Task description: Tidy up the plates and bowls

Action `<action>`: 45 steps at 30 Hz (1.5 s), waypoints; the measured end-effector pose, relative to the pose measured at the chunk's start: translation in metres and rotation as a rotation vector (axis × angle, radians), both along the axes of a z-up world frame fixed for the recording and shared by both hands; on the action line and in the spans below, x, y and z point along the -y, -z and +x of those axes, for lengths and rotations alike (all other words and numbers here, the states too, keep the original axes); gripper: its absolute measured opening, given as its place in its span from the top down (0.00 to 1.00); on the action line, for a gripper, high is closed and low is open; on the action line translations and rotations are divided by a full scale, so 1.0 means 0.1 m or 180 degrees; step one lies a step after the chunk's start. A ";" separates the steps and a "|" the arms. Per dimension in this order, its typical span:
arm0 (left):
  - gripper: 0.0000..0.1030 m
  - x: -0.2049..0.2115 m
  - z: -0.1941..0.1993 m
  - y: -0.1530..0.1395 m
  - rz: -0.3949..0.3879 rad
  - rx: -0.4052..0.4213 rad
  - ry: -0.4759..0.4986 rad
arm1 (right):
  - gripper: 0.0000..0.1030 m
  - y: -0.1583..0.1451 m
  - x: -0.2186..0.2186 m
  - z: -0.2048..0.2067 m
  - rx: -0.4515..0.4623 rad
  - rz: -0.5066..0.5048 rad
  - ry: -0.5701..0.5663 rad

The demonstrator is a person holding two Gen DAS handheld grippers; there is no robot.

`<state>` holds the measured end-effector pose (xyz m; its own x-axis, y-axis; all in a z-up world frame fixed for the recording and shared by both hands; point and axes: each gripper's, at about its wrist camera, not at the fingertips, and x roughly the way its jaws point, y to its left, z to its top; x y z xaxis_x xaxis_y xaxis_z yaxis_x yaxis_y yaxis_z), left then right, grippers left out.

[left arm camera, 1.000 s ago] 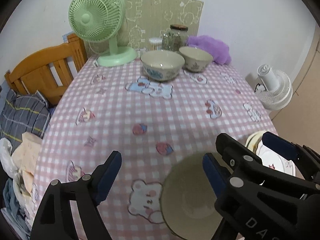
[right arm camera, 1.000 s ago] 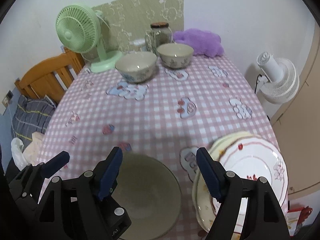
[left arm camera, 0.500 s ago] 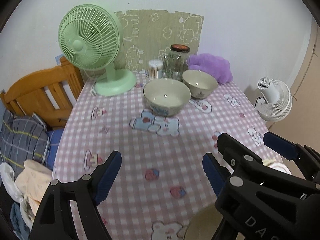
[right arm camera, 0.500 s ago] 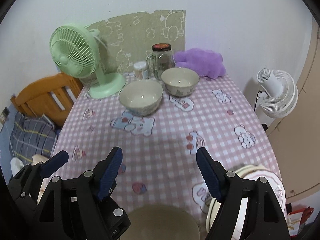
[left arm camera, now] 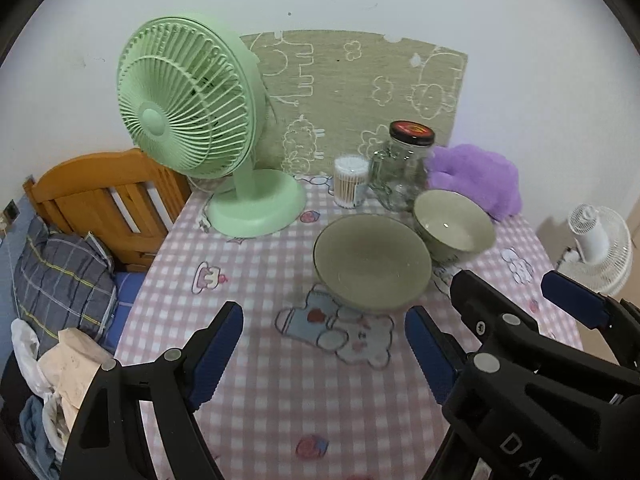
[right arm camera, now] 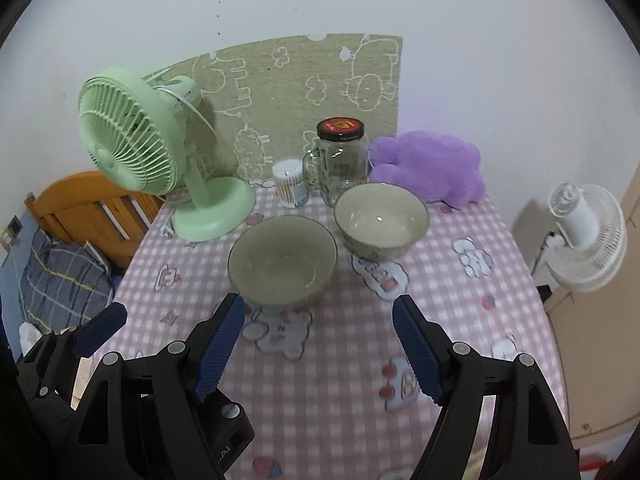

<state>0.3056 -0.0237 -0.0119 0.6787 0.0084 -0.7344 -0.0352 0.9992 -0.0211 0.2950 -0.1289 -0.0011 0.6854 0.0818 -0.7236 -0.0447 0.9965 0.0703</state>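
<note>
Bowls: larger bowl (right arm camera: 282, 260) just right of the green fan (right arm camera: 160, 160); smaller bowl (right arm camera: 380, 220) close beside it, possibly touching.
Left gripper (left arm camera: 324, 350): jaws apart, empty.
Right gripper (right arm camera: 316, 350): jaws apart, empty, short of the larger bowl.

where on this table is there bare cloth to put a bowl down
Free: the near cloth in front of the larger bowl, up to both open claws, and the right side toward the white fan. Crowded: the back edge, with the green fan, cotton swabs, jar, smaller bowl, and purple plush.
</note>
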 end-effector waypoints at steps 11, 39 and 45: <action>0.18 0.13 0.59 0.30 0.0044 -0.0156 -0.0143 | 0.23 0.29 0.24 0.73 -0.0146 0.0032 0.0019; 0.68 0.07 1.26 0.98 0.0177 -0.0437 -0.0189 | 0.84 1.04 0.12 1.56 -0.0524 0.0104 -0.0179; 0.80 0.04 1.25 0.99 0.0236 -0.0479 -0.0209 | 0.84 1.04 0.07 1.56 -0.0498 -0.0011 -0.0169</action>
